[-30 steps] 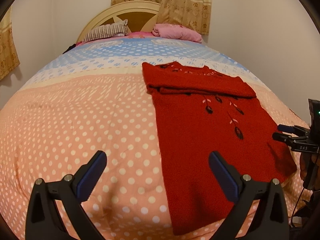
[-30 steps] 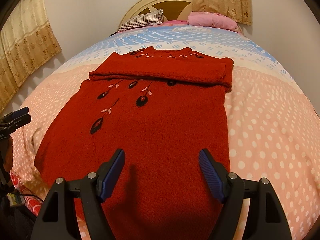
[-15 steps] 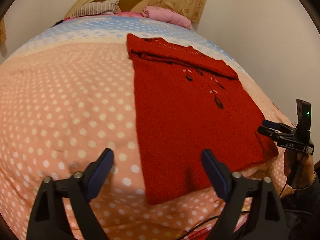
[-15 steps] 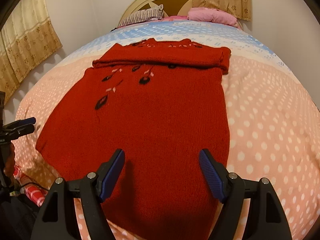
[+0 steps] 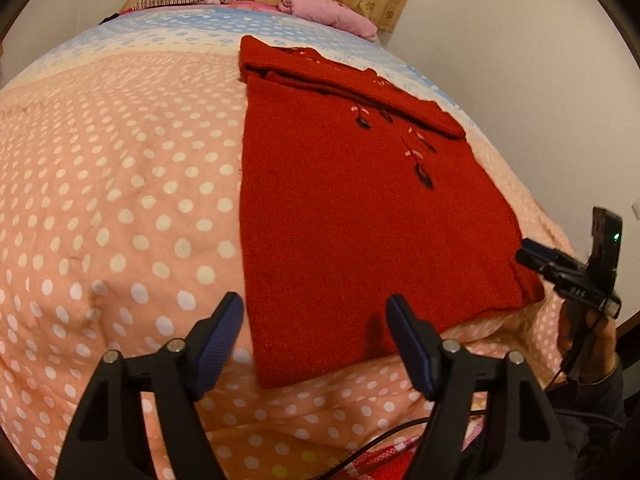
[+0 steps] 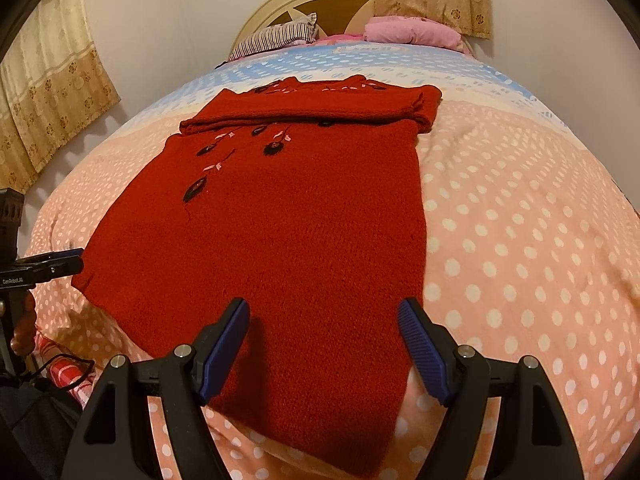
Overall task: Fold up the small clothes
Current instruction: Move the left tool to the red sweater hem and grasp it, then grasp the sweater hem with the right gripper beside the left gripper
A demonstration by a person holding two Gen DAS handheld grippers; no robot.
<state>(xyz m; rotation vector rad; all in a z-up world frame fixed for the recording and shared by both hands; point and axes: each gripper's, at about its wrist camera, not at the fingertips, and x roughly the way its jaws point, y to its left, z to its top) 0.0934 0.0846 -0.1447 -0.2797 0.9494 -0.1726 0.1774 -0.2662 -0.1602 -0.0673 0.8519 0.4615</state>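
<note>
The polka-dot bedspread (image 6: 520,216) carries the red knit sweater (image 6: 288,232), which lies flat with its long axis running from 12 o'clock, at the headboard end, to 6 o'clock, at the near edge of the bed. The sleeves are already folded across the chest at the 12 o'clock end; the hem is the free end.

In the right wrist view, the right gripper (image 6: 324,344) sits over the hem, toward its 5 o'clock corner. Its jaws stand apart, released, with cloth beneath them but no pad pressing on it.

In the left wrist view, the left gripper (image 5: 314,340) straddles the opposite hem corner, which lies at 12 o'clock from the claw. Its jaws are closing; the sweater edge shows between them, not yet pinched.

Judgement: each hand is nearest its own hem corner, so the coming fold likely carries the hem along the long axis toward 12 o'clock.
</note>
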